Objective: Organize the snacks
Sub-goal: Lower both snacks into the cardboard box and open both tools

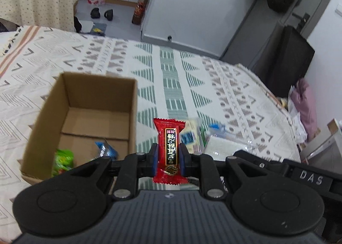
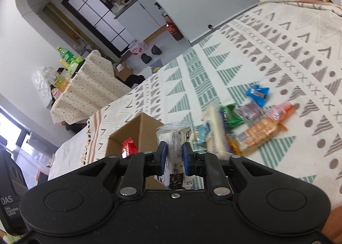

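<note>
Red candy packet (image 1: 169, 149) stands upright, pinched at its middle between the blue pads of the left gripper (image 1: 168, 159), one packet and no more in that grip. Over on the other side, the right gripper (image 2: 174, 159) is clamped on one clear-wrapped snack bar (image 2: 174, 147), also upright between its pads. Ahead and to the left of the left gripper sits one open cardboard box (image 1: 100, 94); two items show inside it, a green packet (image 1: 63, 161) and a blue packet (image 1: 105, 149), both near the box's closest wall. From the right wrist view the same box lies just ahead-left of the fingers, with one red wrapper visible in it. Ahead and to the right of the right gripper a loose pile of snacks (image 2: 245, 124) lies on the patterned cloth (image 2: 299, 62): one blue pack, one green, one purple, one orange-capped, one long cracker sleeve; the blurred ones nearest the fingers I can't count.
</note>
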A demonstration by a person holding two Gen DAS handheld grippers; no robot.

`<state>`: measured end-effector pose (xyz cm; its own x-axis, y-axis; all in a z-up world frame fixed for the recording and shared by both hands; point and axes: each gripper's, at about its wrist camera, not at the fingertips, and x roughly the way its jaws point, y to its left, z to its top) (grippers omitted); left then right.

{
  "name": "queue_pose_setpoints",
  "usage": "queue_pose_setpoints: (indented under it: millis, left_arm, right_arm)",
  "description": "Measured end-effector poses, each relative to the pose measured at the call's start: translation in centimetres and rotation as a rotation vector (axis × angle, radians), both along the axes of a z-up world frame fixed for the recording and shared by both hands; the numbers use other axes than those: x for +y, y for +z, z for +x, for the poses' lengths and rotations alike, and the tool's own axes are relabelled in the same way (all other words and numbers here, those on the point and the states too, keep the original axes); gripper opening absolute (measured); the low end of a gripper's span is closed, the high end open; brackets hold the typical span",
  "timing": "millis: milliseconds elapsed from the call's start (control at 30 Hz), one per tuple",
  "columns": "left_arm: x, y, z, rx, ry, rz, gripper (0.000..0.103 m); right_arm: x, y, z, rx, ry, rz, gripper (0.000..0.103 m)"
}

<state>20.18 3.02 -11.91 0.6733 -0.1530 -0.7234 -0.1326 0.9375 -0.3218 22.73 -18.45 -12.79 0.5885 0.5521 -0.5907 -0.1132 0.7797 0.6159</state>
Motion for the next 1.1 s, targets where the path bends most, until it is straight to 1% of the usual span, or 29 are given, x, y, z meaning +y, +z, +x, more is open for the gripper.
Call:
queue_pose_setpoints:
  millis: [100, 433, 600, 767, 900, 933, 967, 1000, 1033, 1067, 1100]
  left_arm:
    - [1.4, 0.7, -0.2, -0.023, 0.027, 0.001, 0.018]
    - [6.7, 1.5, -0.9, -0.043, 0.148, -0.042, 0.018]
    - [9.5, 1.1, -1.2, -0.040, 0.219, -0.060, 0.018]
    - [11.1, 0.3, -0.9, -0.023, 0.266, -0.083, 0.019]
    - [11.8, -0.5, -0.4, 0.002, 0.296, -0.083, 0.024]
    - [11.8, -0.5, -0.4, 0.005, 0.296, -0.081, 0.029]
    - [11.8, -0.6, -0.3, 0.008, 0.297, -0.082, 0.033]
    - [11.7, -0.7, -0.3, 0.010, 0.296, -0.084, 0.043]
    - [11.7, -0.8, -0.2, 0.012, 0.294, -0.086, 0.051]
    - [11.7, -0.9, -0.2, 0.014, 0.295, -0.085, 0.053]
    - [11.7, -0.9, -0.2, 0.015, 0.295, -0.082, 0.058]
  right_arm:
    - [1.1, 0.7, 0.2, -0.017, 0.015, -0.006, 0.016]
    - [5.7, 2.2, 1.2, -0.044, 0.081, -0.019, 0.016]
    - [7.9, 2.3, 2.0, -0.044, 0.110, -0.024, 0.016]
    - [10.1, 2.3, 2.7, -0.039, 0.137, -0.031, 0.016]
    - [11.5, 2.6, 3.2, -0.041, 0.159, -0.024, 0.017]
    - [11.8, 2.6, 3.4, -0.038, 0.162, -0.022, 0.019]
    - [12.0, 2.7, 3.6, -0.035, 0.166, -0.020, 0.023]
    - [12.0, 2.7, 3.8, -0.035, 0.164, -0.016, 0.025]
    - [11.9, 2.8, 3.9, -0.037, 0.161, -0.012, 0.030]
    - [11.8, 2.8, 4.1, -0.035, 0.158, -0.014, 0.033]
    - [11.6, 2.9, 4.1, -0.035, 0.154, -0.020, 0.034]
